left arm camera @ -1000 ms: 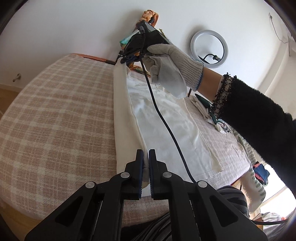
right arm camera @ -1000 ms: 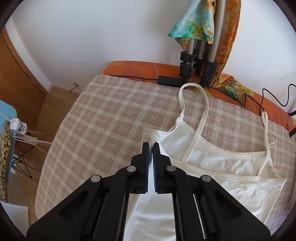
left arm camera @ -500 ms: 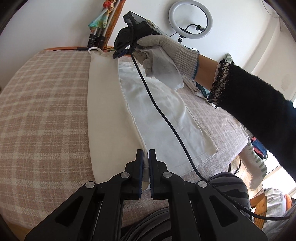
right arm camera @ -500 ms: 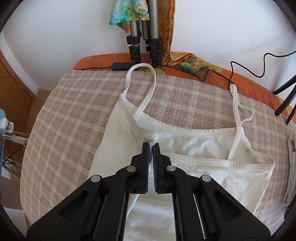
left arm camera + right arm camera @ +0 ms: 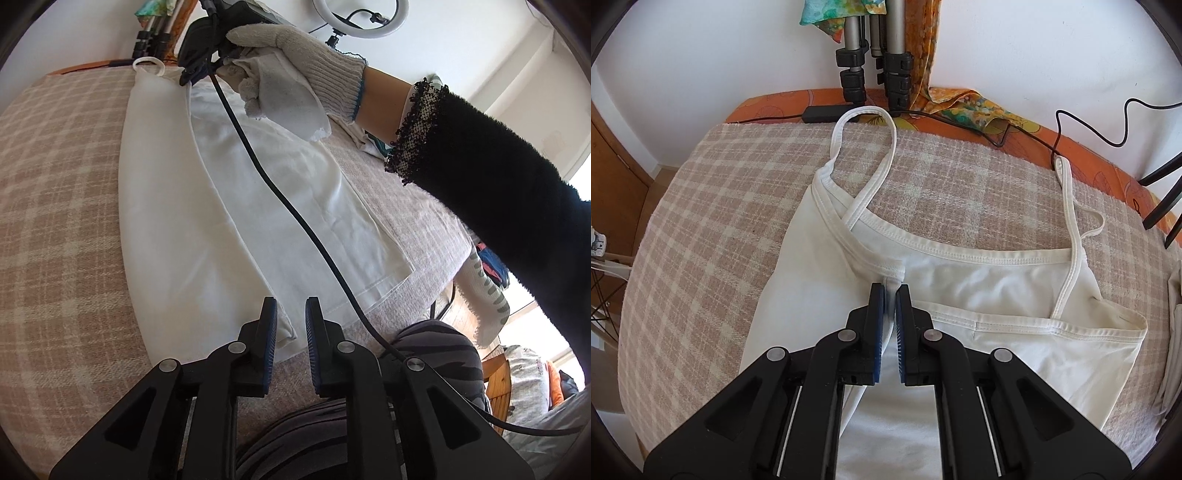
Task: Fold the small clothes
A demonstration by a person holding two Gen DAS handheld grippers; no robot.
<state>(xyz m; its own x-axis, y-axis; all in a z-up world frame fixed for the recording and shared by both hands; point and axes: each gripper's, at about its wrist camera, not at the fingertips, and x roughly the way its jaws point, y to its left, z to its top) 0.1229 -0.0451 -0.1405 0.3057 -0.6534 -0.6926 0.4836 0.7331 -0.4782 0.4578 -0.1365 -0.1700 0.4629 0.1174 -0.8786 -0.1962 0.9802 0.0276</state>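
Surface (image 5: 713,206): woven plaid cloth, tan/cream checks, coarse nap; orange printed edge at far side. White camisole (image 5: 979,288) lies flat on it, smooth knit, stitched hems, thin spaghetti straps; one side panel folded lengthwise over the body, fold edge straight. Left gripper (image 5: 291,314): black, blue ribbed pads, jaws just opening, released, hem corner lying loose btwn them. Right gripper (image 5: 890,291): jaws also just opening, narrow gap, folded neckline corner btwn tips, grip slack. Gloved hand (image 5: 291,55): grey knit glove. No readable writing.
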